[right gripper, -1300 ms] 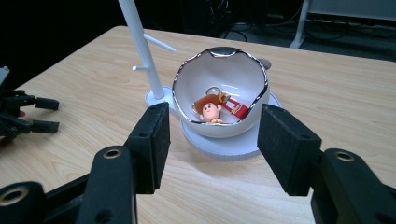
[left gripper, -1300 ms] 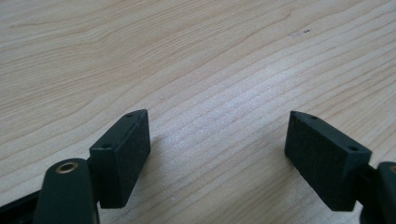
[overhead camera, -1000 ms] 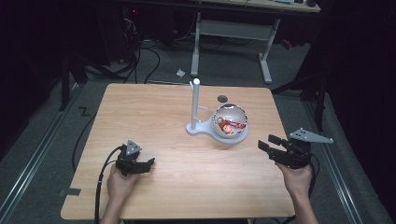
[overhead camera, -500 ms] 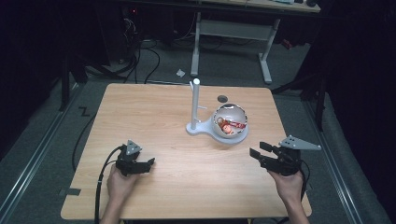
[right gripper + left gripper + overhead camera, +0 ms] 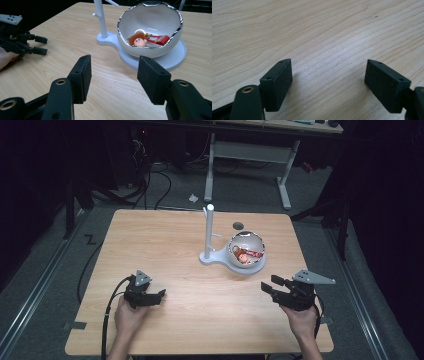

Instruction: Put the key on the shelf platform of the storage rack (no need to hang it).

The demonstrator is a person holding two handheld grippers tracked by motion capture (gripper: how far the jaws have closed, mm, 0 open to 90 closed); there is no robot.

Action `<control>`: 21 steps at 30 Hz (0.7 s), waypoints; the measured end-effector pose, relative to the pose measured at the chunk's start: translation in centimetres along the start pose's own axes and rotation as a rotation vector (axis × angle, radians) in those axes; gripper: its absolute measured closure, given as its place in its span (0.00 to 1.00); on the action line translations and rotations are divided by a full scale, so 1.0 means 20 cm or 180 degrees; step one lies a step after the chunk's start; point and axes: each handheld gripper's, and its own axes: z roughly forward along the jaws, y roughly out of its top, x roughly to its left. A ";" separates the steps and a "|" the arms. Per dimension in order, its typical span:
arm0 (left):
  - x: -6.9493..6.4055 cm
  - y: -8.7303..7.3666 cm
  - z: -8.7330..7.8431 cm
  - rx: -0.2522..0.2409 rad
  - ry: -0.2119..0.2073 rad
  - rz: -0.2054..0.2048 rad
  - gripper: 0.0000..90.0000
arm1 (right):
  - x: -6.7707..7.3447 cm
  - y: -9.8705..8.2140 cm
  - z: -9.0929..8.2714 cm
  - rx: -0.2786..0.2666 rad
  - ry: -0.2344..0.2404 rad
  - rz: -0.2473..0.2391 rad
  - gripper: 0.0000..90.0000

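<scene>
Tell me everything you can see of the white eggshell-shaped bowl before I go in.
The eggshell bowl is glossy white, likely ceramic or plastic, with a jagged, silver-edged rim. It sits tilted, its opening facing the right hand-held gripper, on the round base of a white stand. Inside lie a cowboy-hat figure and a red packet. Neither gripper touches it.

On the table point(image 5: 165, 245), the bowl point(image 5: 246, 251) sits on a stand point(image 5: 212, 256), just past centre toward 1 o'clock. A figure point(image 5: 137, 40) lies in the bowl. The post point(image 5: 209, 230) rises at the bowl's 9 o'clock.
</scene>
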 end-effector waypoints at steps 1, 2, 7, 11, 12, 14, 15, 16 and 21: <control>0.00 0.00 0.00 0.0000 0.0000 0.0001 0.25 | 0.00 0.00 0.01 0.0000 0.0017 -0.0006 0.51; 0.00 0.00 0.00 0.0000 0.0000 0.0001 0.25 | 0.01 -0.01 0.03 0.0020 0.0026 -0.0019 0.51; 0.00 0.00 0.00 0.0000 0.0001 0.0001 0.25 | 0.02 -0.02 0.09 0.0084 0.0063 -0.0058 0.51; 0.00 0.00 0.00 0.0001 0.0000 0.0001 0.25 | 0.04 -0.01 0.13 0.0099 0.0072 -0.0109 0.53; 0.00 0.00 0.00 0.0001 0.0000 0.0002 0.25 | 0.04 -0.01 0.14 0.0102 0.0079 -0.0113 0.53; 0.00 0.00 0.00 0.0000 -0.0001 0.0001 0.25 | 0.05 -0.01 0.17 0.0131 0.0124 -0.0116 0.53; 0.00 0.00 0.00 -0.0002 0.0000 -0.0001 0.25 | 0.05 -0.01 0.18 0.0150 0.0140 -0.0126 0.53; 0.00 0.00 0.00 0.0002 0.0000 0.0002 0.25 | 0.07 -0.01 0.21 0.0163 0.0154 -0.0160 0.54; 0.00 0.00 0.00 0.0000 0.0000 0.0001 0.25 | 0.08 0.00 0.23 0.0175 0.0171 -0.0164 0.55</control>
